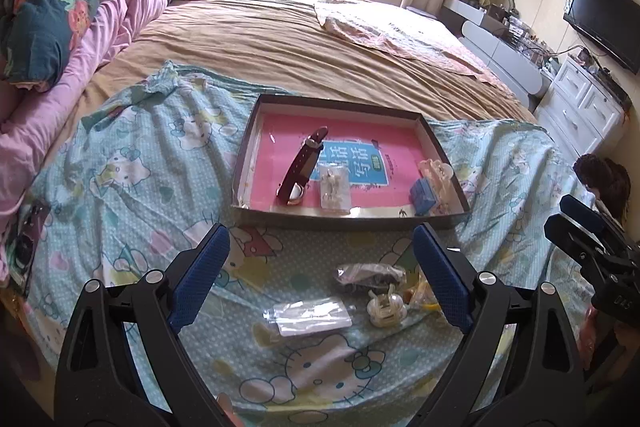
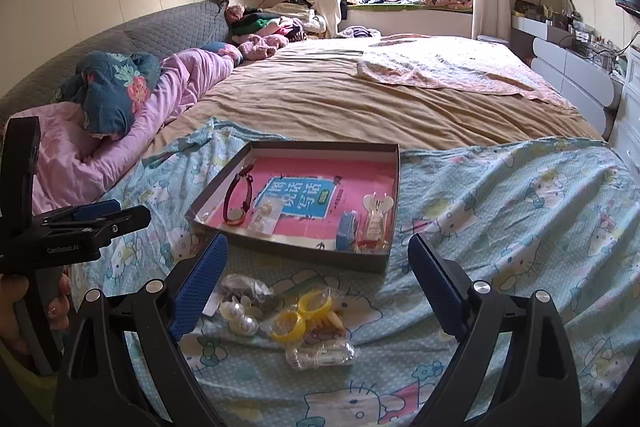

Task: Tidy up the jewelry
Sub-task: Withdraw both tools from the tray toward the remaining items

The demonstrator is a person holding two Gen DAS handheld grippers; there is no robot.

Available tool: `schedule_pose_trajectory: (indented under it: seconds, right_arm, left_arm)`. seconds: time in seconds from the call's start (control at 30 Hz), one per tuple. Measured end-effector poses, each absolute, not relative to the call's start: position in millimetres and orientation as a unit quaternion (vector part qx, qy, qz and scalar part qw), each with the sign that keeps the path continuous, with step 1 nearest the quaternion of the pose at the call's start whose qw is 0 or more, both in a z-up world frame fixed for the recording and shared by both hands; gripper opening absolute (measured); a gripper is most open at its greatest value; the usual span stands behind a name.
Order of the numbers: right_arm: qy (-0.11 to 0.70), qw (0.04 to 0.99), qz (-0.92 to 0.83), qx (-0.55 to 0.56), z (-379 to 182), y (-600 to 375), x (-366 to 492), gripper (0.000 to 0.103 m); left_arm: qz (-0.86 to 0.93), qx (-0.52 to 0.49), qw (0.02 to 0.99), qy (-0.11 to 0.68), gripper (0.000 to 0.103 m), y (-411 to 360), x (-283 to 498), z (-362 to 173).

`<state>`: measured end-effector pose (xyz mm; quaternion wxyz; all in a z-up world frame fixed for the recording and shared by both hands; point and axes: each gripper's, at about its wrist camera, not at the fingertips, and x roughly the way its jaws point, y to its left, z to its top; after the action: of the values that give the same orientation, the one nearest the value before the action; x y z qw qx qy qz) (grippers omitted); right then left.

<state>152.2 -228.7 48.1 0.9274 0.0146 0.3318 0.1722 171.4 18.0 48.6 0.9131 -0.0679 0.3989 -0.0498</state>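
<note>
A shallow cardboard box [image 1: 348, 221] [image 2: 288, 253] with a pink printed floor lies on the cartoon-cat sheet. Inside are a dark red watch [image 1: 302, 167] [image 2: 238, 201], a small clear bag of earrings [image 1: 334, 189] [image 2: 262, 219], a blue block [image 1: 423, 195] [image 2: 346, 229] and a clear hair claw [image 1: 438, 173] [image 2: 376, 215]. Loose in front lie a flat clear bag [image 1: 308, 315], a pearl clip [image 1: 386, 309] [image 2: 240, 317], a dark bagged item [image 1: 370, 275] [image 2: 248, 291] and yellow rings in plastic [image 2: 304, 315]. My left gripper [image 1: 322, 275] and right gripper [image 2: 318, 285] hover open above these, holding nothing.
The sheet [image 1: 140, 195] [image 2: 520, 211] covers the near part of a bed with a tan cover [image 1: 280, 43]. Pink bedding and pillows [image 1: 80, 39] lie left. White drawers [image 1: 580, 107] and a TV [image 1: 604, 19] stand right. A hand [image 2: 16, 307] holds the left gripper's handle.
</note>
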Motion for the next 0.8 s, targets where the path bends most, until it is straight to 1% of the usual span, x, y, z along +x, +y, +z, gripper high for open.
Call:
schedule_pose_trajectory:
  seconds: [0.8]
  right_arm:
    - [0.388, 0.906, 0.169, -0.006, 2, -238, 140, 0.091]
  left_arm:
    - [-0.061, -0.051, 0.893, 0.442, 0.086, 4, 152, 12]
